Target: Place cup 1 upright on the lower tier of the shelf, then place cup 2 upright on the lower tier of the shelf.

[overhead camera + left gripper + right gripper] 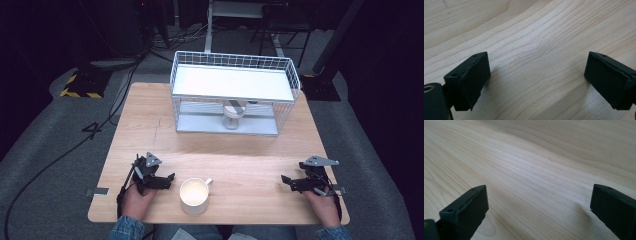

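Note:
A white mug [194, 195] stands near the front edge of the wooden table [235, 155], its handle turned to the back right. Just left of the mug, my left gripper [169, 179] rests low on the table and points right at it. In the left gripper view its jaws stand wide apart over bare wood, so the left gripper [536, 77] is open and empty. At the front right, my right gripper [286, 181] lies low and points left. The right gripper [537, 207] is open too, with only wood grain between its jaws.
A white wire rack [232, 92] with a solid upper shelf stands at the back of the table. A small pale cup-like object [233, 114] sits on its lower level. Cables and dark stands lie on the grey floor behind the table.

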